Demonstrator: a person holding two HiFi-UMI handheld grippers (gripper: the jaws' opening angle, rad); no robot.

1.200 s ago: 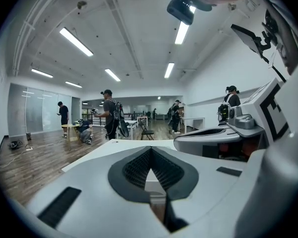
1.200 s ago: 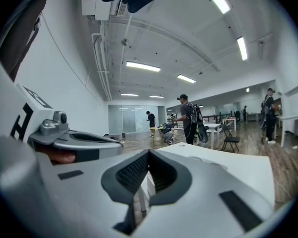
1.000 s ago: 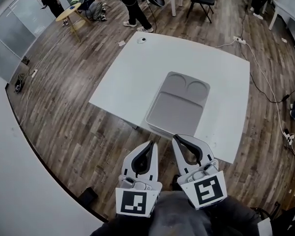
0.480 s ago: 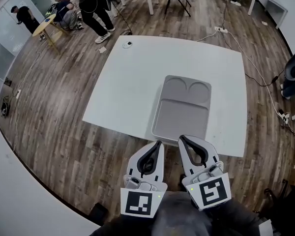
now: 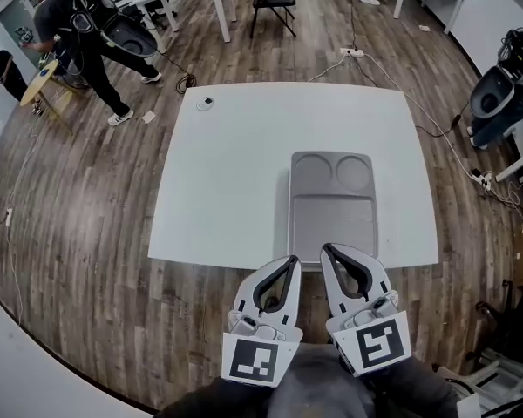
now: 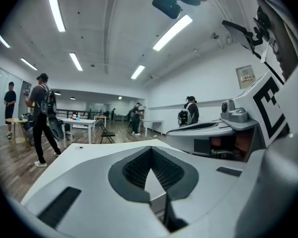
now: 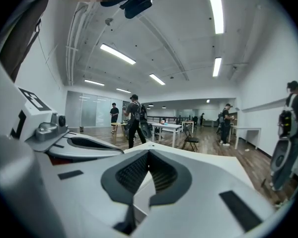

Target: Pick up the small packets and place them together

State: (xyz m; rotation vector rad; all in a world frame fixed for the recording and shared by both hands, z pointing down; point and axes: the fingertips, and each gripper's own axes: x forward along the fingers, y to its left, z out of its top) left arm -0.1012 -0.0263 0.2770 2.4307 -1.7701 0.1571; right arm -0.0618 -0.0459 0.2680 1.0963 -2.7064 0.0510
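We find the left tool point(image 5: 288, 261) and right tool point(image 5: 329, 251) both closed tight and empty, held short of the tabletop point(image 5: 227, 190), apparently awaiting work. The tray point(image 5: 331, 229) lies bare; no small packets show anywhere.

Wood-plank floor point(image 5: 87, 225) all round, a white square table point(image 5: 235, 164) dead centre. Black folding chair point(image 5: 275, 3) beyond it, a cable point(image 5: 442, 135) trailing right, strip lights point(image 6: 54, 8) overhead, a person point(image 5: 83, 33) standing far left.
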